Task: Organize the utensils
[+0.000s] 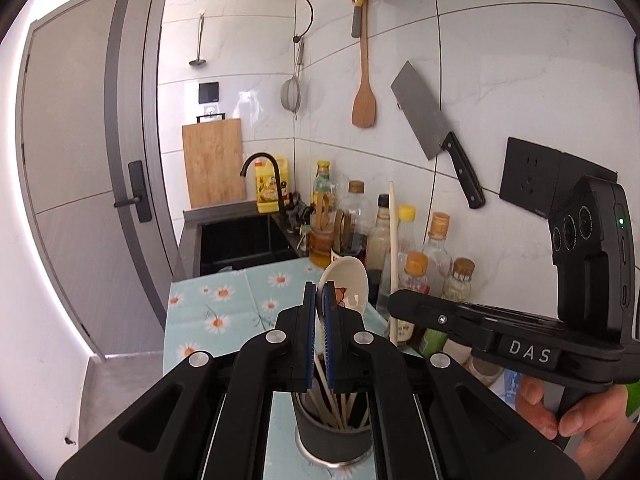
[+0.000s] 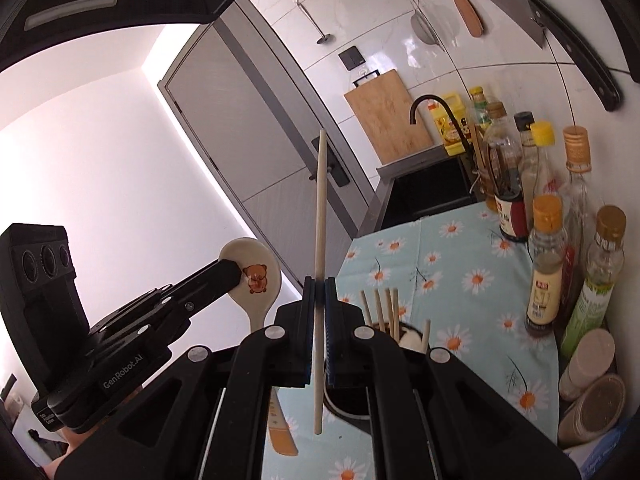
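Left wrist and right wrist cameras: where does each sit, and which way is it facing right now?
Left wrist: rides the left gripper, shut on a ceramic spoon, facing sink and tiled wall; a hand holds the right gripper.
Right wrist: rides the right gripper, shut on a chopstick, facing the door; no hand clearly shows.
Shared: spoon, chopstick, utensil cup, bottles, cutting board.
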`<state>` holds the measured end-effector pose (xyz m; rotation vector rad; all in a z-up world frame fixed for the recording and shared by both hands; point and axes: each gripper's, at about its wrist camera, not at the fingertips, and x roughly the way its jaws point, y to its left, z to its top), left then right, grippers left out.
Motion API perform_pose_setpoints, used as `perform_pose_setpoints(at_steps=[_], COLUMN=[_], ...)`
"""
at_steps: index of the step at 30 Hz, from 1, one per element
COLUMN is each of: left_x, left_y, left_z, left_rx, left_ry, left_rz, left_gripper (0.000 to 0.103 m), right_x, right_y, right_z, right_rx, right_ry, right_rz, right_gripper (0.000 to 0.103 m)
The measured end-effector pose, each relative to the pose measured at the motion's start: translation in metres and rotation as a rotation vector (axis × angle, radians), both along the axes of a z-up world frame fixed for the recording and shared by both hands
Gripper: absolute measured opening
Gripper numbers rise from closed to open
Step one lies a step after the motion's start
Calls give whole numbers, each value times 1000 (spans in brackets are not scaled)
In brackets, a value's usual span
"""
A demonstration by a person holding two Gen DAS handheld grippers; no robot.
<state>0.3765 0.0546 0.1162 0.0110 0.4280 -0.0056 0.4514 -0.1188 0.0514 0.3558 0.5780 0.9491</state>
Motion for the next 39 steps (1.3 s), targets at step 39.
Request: perform_pose_setpoints(at_steps=[39], left_x=[13], left_y=[37], left_z=[-41], left_rx=[-85], left_ry=[-47], left_rz=[124], left_gripper=[30], right_x=[-1], right_y=[14], right_z=[-18], right_rx=[-117], right_ry=[-14], right_rz=[-79], right_gripper=[24])
